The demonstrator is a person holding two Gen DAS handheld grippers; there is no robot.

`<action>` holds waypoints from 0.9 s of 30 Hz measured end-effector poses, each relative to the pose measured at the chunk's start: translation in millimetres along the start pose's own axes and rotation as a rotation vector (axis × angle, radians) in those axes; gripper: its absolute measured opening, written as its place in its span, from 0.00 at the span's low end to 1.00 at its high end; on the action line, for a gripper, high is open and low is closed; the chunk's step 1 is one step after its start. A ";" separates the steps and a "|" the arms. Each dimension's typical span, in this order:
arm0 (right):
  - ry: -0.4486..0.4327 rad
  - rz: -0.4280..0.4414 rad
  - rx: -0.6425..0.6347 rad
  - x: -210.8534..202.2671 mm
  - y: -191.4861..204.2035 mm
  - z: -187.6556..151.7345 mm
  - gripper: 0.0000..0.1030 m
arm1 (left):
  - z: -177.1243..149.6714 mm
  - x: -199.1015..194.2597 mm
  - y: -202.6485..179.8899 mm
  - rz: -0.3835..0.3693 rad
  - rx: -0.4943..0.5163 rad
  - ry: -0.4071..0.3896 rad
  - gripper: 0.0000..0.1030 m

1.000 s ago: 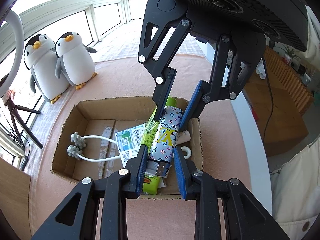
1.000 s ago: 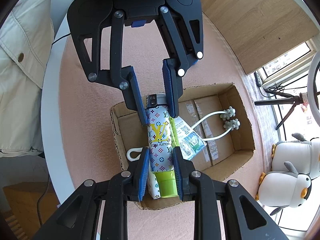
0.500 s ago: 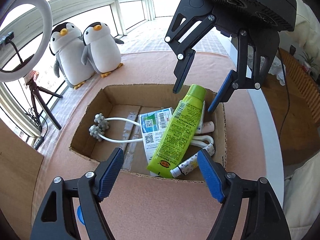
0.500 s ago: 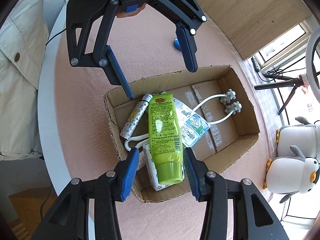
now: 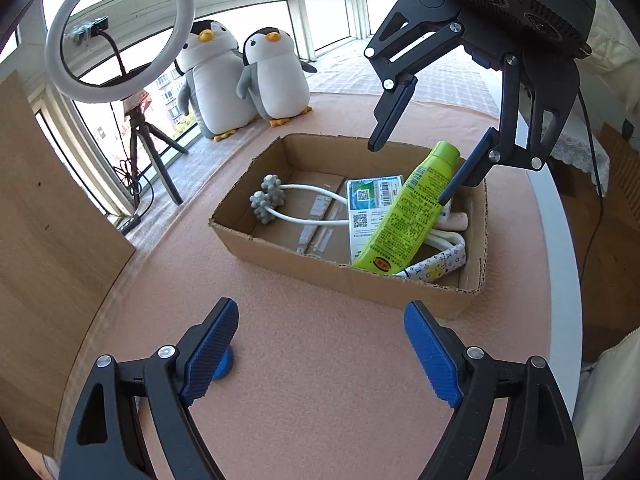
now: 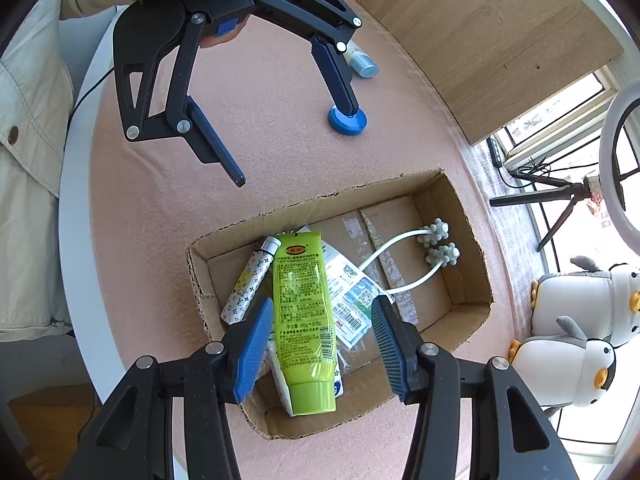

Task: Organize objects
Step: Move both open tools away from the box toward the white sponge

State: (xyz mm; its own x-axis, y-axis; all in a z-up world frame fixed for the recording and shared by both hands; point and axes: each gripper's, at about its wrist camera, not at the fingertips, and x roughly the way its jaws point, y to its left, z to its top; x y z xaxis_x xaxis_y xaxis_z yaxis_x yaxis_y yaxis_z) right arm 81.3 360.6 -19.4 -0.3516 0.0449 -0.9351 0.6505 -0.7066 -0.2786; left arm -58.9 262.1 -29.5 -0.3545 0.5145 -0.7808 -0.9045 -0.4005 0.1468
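Note:
An open cardboard box (image 5: 280, 246) (image 6: 468, 216) sits on the pink table. Inside lie a green tube (image 5: 408, 212) (image 6: 306, 312), a patterned pouch (image 5: 436, 262) (image 6: 250, 280), a white packet (image 5: 370, 204) (image 6: 352, 300) and a white massager with grey knobs (image 5: 268, 198) (image 6: 438, 244). My left gripper (image 5: 320, 348) (image 6: 288, 112) is open and empty over the table, in front of the box. My right gripper (image 6: 320, 344) (image 5: 420, 168) is open and empty above the green tube. A blue round cap (image 6: 347, 119) (image 5: 222, 364) lies on the table by the left gripper's finger.
A small blue-capped bottle (image 6: 362, 64) lies on the table beyond the blue cap. Two plush penguins (image 5: 248, 80) (image 6: 580, 340) stand on the window sill. A ring light on a tripod (image 5: 116, 36) stands by the window. A wooden panel (image 5: 44, 220) borders the table.
Both grippers opened and let go of the patterned pouch, which now lies in the box beside the green tube. The left gripper pulled back from the box over the table.

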 end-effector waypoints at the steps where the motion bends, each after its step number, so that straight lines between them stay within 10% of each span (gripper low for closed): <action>1: -0.001 -0.003 -0.003 0.7 -0.2 4.4 0.48 | -5.2 -4.0 2.7 0.012 -0.014 0.003 0.87; 17: -0.057 -0.066 0.047 30.5 21.8 108.3 0.65 | -155.5 -79.8 82.1 0.315 -0.411 0.054 0.92; 27: -0.085 -0.080 0.575 87.4 20.7 174.7 0.68 | -280.6 -120.5 176.8 0.574 -0.972 0.084 0.95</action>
State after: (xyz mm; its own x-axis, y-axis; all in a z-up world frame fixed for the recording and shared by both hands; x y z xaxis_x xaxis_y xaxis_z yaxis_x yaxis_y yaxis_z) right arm -53.6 226.5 -68.6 -0.4530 0.0738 -0.8885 0.1580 -0.9741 -0.1615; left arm -109.6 -83.5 -79.8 -0.6076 0.0264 -0.7938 -0.0316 -0.9995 -0.0090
